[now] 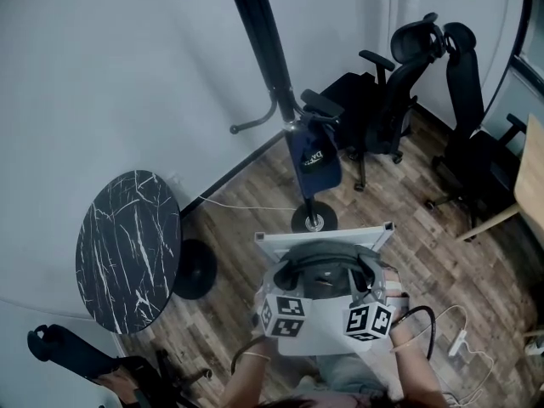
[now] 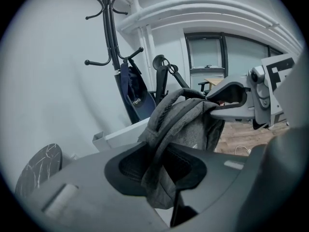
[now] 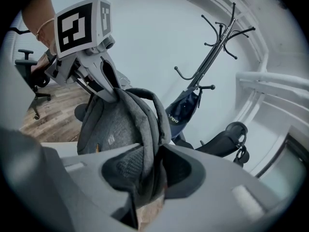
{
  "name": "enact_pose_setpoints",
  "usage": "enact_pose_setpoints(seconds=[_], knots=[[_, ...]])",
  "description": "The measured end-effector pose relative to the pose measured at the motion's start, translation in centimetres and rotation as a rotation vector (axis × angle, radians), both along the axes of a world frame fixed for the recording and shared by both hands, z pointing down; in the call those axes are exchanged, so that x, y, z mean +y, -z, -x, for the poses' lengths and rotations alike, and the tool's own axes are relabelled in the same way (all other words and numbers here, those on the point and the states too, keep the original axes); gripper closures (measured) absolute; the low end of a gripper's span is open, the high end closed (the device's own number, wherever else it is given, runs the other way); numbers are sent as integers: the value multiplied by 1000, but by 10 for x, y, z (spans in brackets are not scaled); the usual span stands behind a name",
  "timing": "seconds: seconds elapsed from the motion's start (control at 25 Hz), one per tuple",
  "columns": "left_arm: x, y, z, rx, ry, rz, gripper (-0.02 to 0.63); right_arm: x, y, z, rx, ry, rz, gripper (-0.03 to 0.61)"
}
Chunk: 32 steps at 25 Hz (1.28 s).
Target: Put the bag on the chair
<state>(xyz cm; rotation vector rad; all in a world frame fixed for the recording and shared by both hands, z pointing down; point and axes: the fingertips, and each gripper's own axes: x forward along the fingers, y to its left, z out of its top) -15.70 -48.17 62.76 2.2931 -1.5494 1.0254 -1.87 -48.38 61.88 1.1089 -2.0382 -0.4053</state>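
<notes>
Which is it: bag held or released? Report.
Held: the bag is pinched by its straps in both the left gripper and the right gripper.

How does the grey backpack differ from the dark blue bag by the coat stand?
The grey backpack is gripped between the left tool and right tool; the dark blue bag hangs from the coat stand. The backpack looks bulky and rounded; the blue bag flat and slim. Both are fabric bags.

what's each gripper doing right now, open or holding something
left gripper: closed, holding the grey backpack
right gripper: closed, holding the same grey backpack
</notes>
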Motion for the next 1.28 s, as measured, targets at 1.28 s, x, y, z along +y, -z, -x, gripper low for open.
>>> enact_pose_setpoints(seconds=[1.28], knots=[[17, 3, -8, -52, -139, -4, 304, 22, 6, -4, -25, -20, 96, 334]])
